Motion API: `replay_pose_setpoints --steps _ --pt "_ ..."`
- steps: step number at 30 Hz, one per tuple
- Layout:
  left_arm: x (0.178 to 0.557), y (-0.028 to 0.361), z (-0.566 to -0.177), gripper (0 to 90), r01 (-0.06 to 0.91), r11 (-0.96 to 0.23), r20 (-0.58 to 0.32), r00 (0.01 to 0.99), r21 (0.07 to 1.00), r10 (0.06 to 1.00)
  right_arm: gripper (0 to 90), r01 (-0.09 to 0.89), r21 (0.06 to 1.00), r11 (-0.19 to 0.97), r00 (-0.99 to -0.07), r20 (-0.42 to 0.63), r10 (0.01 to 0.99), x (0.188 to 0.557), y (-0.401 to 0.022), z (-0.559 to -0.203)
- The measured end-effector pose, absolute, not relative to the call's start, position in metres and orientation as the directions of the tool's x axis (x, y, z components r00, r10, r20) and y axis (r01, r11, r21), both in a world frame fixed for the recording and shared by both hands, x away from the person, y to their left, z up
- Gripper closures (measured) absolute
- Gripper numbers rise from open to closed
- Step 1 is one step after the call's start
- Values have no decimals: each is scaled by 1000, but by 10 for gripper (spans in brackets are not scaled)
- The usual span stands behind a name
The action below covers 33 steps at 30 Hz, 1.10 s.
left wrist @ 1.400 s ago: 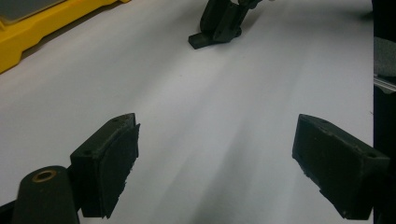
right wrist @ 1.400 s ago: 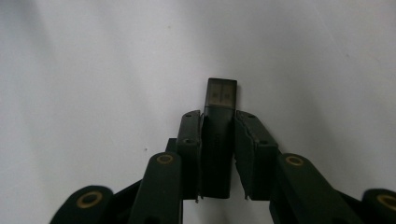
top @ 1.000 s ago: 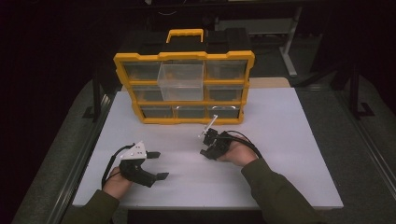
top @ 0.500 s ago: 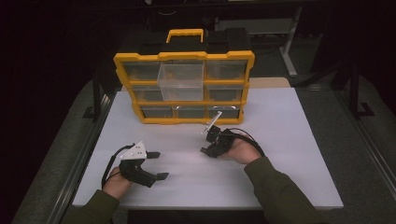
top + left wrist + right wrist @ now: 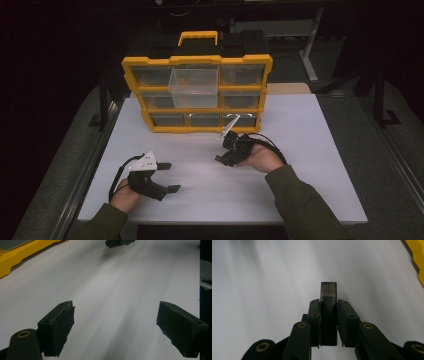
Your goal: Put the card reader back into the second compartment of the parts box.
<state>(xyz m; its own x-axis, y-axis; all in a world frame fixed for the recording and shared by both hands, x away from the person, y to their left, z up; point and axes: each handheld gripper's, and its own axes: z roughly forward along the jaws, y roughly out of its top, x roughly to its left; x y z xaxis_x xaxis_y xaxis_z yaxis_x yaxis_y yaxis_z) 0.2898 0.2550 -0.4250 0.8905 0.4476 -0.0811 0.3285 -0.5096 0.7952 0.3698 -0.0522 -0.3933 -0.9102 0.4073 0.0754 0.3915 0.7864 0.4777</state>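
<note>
Black stick [image 5: 328, 315] clamped in right tongs [image 5: 328, 305]; left tongs [image 5: 115, 322] wide open.

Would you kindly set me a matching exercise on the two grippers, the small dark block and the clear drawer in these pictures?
Things:
1. left gripper
2. right gripper
3. small dark rectangular block with a smoky translucent cap
4. clear plastic drawer of the yellow-framed organiser

States:
A. pulled out from the top row
B. jaws wide apart over bare white table
C. clamped between two black pads
D. jaws shut on a small thing

Pairs: 1-B, 2-D, 3-C, 4-A
</note>
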Motion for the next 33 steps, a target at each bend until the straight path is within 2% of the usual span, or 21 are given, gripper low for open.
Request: replay_pose_setpoints --steps 33 --pt "290 255 -425 145 331 -502 -85 889 799 450 724 379 518 767 -920 125 371 381 -73 -334"
